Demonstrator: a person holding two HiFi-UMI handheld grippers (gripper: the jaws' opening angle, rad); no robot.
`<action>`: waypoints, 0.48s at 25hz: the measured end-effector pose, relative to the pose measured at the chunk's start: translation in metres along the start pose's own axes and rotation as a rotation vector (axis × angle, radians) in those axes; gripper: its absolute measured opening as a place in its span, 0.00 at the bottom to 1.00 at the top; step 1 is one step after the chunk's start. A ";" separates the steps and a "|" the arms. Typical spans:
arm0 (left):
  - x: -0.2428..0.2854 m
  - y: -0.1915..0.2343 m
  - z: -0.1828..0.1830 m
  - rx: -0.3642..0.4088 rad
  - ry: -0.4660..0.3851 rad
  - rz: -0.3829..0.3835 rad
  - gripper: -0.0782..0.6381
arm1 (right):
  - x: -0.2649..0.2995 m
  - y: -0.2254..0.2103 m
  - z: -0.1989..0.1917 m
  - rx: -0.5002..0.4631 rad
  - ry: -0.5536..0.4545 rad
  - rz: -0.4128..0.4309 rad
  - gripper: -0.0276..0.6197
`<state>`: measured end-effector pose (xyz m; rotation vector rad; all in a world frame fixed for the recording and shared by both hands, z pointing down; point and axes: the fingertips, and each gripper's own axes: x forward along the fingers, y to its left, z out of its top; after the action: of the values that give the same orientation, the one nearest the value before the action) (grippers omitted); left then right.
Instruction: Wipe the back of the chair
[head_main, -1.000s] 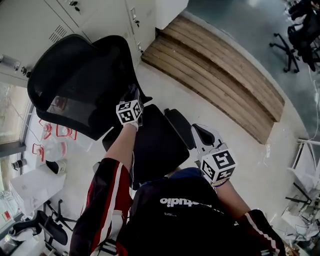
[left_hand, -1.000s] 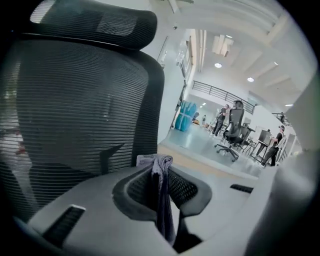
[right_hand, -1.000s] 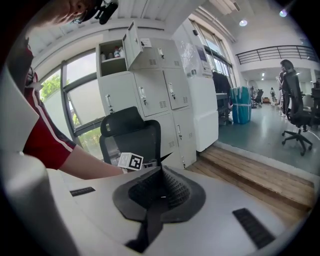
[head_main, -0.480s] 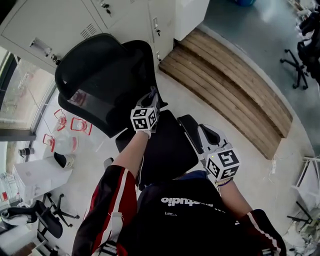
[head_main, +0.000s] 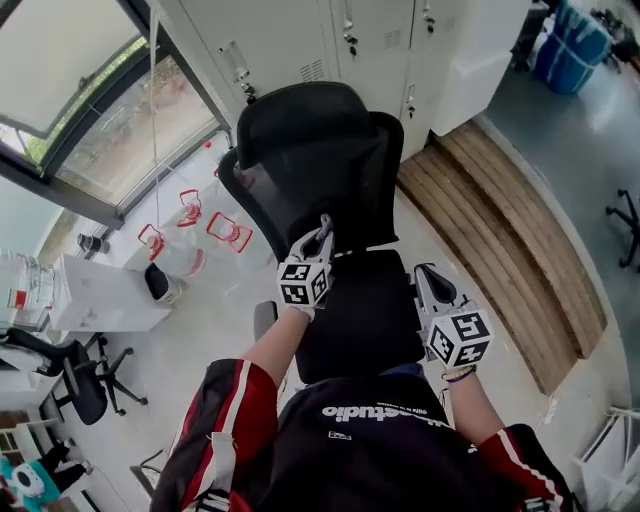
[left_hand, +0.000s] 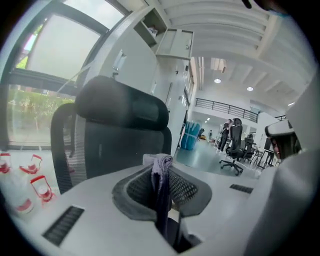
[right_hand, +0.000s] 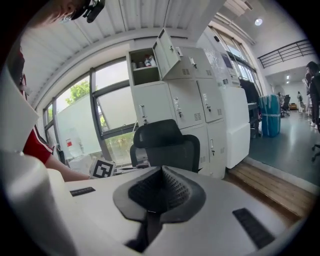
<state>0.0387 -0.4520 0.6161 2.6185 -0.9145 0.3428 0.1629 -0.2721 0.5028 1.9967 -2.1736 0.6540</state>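
Greyish cloth (left_hand: 161, 172) sits pinched in left gripper (head_main: 323, 228), right gripper (head_main: 428, 280) clenched empty, so I'd press it flat across the far chair back (head_main: 310, 160).

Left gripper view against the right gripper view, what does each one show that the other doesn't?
Only the left gripper view shows a cloth pinched in the left gripper, whose jaws are shut on it, plus distant people in the hall. Only the right gripper view shows the right gripper shut and empty, a wooden platform, an open locker door and the person's red sleeve. Both show the black chair ahead, with white lockers behind it.
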 end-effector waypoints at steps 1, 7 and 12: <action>-0.017 -0.003 0.009 0.004 -0.019 -0.006 0.20 | 0.001 0.011 0.003 -0.006 -0.004 0.015 0.07; -0.121 -0.029 0.051 0.049 -0.096 -0.030 0.20 | 0.008 0.087 0.021 -0.047 -0.039 0.119 0.07; -0.215 -0.035 0.068 0.022 -0.163 0.004 0.20 | -0.004 0.148 0.023 -0.084 -0.065 0.163 0.07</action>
<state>-0.0952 -0.3343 0.4737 2.6964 -0.9731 0.1420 0.0244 -0.2718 0.4461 1.8387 -2.3790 0.5132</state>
